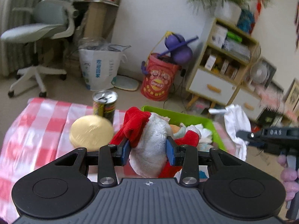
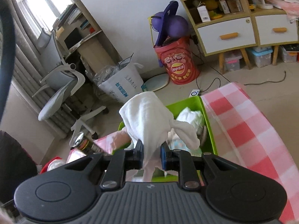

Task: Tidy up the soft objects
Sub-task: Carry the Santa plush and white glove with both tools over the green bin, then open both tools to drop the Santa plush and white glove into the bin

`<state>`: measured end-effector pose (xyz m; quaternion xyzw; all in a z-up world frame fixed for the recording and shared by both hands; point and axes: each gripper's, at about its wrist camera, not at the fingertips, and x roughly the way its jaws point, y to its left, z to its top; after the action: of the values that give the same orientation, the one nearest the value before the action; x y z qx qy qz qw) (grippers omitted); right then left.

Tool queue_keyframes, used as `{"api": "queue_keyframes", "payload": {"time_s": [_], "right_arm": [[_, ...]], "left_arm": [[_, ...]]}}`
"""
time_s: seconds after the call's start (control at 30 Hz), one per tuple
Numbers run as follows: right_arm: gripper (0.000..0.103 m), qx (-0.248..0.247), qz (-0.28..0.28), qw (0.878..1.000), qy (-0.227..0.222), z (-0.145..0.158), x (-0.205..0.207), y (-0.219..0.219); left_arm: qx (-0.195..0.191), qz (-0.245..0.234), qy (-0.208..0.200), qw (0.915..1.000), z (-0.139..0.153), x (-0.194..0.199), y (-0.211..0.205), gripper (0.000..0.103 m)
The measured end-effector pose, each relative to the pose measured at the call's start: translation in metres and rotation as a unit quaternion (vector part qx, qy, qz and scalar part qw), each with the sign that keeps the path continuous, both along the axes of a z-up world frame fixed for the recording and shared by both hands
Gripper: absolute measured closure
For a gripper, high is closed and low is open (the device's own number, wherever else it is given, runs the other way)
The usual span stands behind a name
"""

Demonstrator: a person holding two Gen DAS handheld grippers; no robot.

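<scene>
My left gripper is shut on a red and white plush toy and holds it above the table, beside the near left of the green bin. My right gripper is shut on a white cloth and holds it over the green bin. The bin holds several soft items, among them a white bundle. In the left wrist view the right gripper shows at the right with the white cloth hanging from it.
The table has a pink checked cloth. On it stand a tall can and a round yellow lid. On the floor behind are a red Lay's barrel, a white bag, an office chair and a shelf unit.
</scene>
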<state>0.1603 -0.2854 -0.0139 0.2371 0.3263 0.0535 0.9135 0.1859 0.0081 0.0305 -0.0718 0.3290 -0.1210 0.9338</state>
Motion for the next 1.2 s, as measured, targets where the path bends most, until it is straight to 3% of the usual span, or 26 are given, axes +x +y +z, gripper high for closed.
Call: {"api": "queue_keyframes", "payload": {"time_s": [0.13, 0.3, 0.5, 1.2], "right_arm": [[0.103, -0.021, 0.011, 0.999, 0.021, -0.015, 0.031, 0.005], [0.103, -0.049, 0.021, 0.998, 0.041, -0.039, 0.05, 0.012], [0.103, -0.035, 0.031, 0.997, 0.068, -0.065, 0.057, 0.015], [0.103, 0.023, 0.022, 0.997, 0.075, -0.092, 0.05, 0.008]], "left_arm": [[0.049, -0.017, 0.021, 0.9984, -0.015, 0.035, -0.026, 0.063], [0.08, -0.055, 0.046, 0.9942, -0.035, 0.058, -0.039, 0.063], [0.073, -0.068, 0.08, 0.9917, -0.05, 0.075, -0.038, 0.063], [0.116, -0.121, 0.075, 0.983, -0.053, 0.087, -0.057, 0.063]]}}
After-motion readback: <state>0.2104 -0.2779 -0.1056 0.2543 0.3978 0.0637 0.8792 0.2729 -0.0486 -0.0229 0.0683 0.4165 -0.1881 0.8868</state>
